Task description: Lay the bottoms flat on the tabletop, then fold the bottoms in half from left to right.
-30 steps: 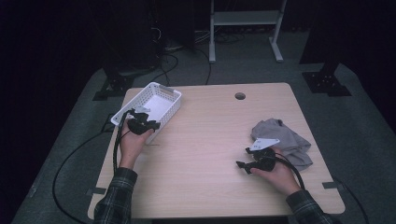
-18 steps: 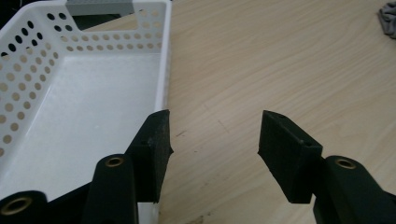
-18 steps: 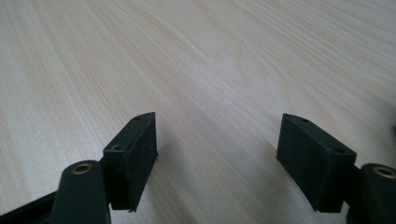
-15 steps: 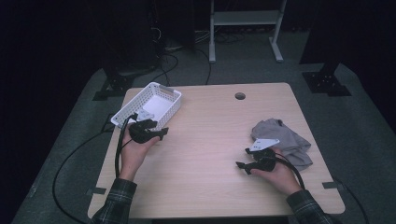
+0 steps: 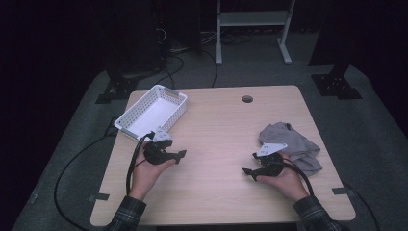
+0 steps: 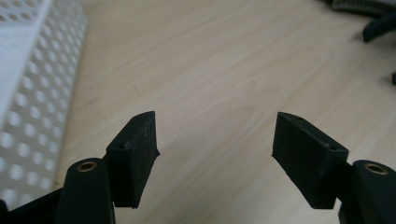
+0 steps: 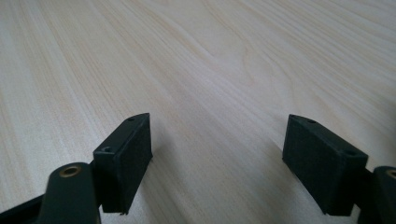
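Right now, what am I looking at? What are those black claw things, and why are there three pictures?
A person sits at a wooden table and holds a squeeze tool, called a gripper, in each hand. The left gripper and the right gripper each have two black jaws, like tongs. One picture comes from a camera high above the table. The other two come from small cameras riding on the grippers, so you see their jaws close up: the left gripper's and the right gripper's. On the table lie a white plastic basket full of little holes and a crumpled grey cloth. Both grippers are open and hold nothing; the left one's jaws have just been opening.
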A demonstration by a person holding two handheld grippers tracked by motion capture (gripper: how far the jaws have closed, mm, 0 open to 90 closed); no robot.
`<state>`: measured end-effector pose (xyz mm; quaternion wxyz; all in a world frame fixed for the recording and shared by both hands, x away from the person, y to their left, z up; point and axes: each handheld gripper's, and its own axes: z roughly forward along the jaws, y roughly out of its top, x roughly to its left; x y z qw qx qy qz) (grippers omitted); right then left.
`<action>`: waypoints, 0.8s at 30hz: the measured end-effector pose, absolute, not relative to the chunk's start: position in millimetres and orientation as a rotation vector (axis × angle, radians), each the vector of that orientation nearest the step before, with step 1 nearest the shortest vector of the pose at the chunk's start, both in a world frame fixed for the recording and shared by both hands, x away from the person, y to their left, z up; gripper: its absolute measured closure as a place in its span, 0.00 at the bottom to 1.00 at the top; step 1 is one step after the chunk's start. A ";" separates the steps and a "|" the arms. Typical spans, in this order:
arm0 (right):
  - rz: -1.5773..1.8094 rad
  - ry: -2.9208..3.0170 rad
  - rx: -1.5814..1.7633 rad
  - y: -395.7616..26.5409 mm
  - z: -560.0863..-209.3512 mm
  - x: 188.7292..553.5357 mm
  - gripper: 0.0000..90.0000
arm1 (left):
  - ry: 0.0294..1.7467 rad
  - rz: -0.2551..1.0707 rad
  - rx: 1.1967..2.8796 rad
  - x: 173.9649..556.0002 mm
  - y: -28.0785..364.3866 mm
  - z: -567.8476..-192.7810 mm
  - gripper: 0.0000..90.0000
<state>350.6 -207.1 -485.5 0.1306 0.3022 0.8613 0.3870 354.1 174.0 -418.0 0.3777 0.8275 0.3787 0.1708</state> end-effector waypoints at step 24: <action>1.130 2.512 0.904 -211.7 -451.4 340.7 0.52 | 0.826 0.342 2.277 312.6 151.6 -475.0 0.21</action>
